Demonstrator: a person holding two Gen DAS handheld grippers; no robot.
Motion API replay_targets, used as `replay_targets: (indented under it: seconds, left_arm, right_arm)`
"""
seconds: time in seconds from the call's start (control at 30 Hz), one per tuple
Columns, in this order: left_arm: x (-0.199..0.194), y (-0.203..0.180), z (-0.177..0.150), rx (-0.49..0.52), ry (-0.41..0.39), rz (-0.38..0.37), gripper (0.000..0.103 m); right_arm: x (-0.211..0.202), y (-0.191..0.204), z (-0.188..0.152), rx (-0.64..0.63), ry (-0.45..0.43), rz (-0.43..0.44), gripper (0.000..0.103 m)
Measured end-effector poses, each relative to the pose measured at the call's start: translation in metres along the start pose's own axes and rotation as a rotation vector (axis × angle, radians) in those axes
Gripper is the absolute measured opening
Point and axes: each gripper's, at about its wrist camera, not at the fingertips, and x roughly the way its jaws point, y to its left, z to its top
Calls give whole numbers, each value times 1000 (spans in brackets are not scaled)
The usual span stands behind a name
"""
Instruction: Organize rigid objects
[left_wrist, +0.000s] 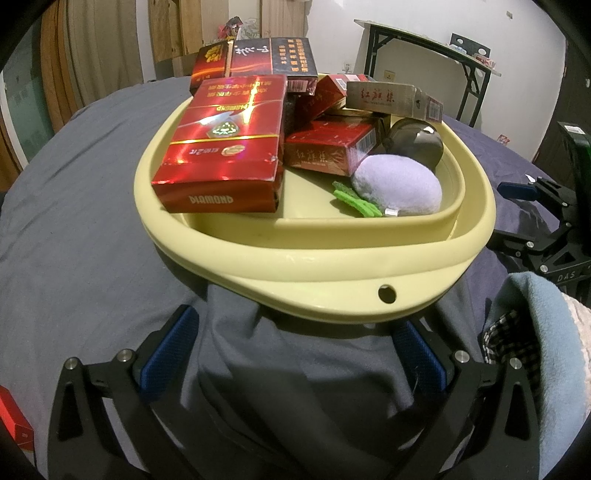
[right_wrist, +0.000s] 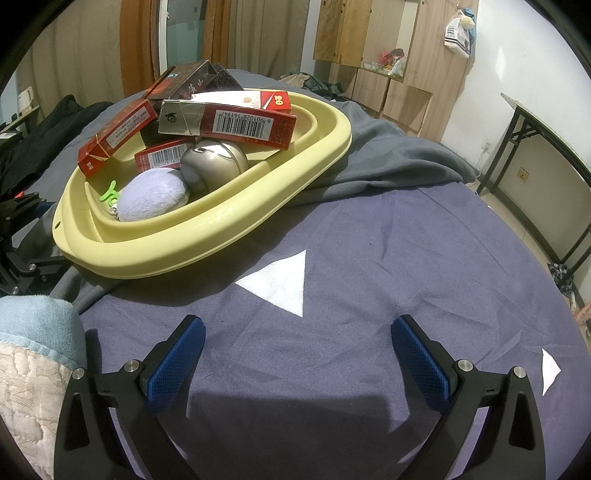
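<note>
At far left in the left wrist view, a stray red box (left_wrist: 13, 424) on the bed (left_wrist: 74, 221), cut off by the frame, outside the yellow basin (left_wrist: 332, 258). Probably the next piece to collect.

Next along, the left tool (left_wrist: 295, 326): spread wide, holding nothing, hovering low just short of the basin's near rim.

Inside the basin, from left: a large Diamond box (left_wrist: 221, 147) leaning on the near wall over a loose heap of smaller cartons, then a lilac plush ball (left_wrist: 399, 184) and a round metal piece (left_wrist: 417, 142) to the right.

To do this well: turn left, close on the stray box across its narrow faces, lift clear of the rim, set down flat in the bare front pocket. Avoid nudging the leaning Diamond box; looks ready to slide.

At right, the right tool (right_wrist: 299, 325): likewise wide open and empty, over blue cloth beside the basin.
</note>
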Motion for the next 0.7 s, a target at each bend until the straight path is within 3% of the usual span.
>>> replay_targets:
  seconds: [0.7]
  left_arm:
    - [0, 0, 2, 4, -1, 4, 103]
  right_arm:
    - [0, 0, 0, 0, 0, 0, 103]
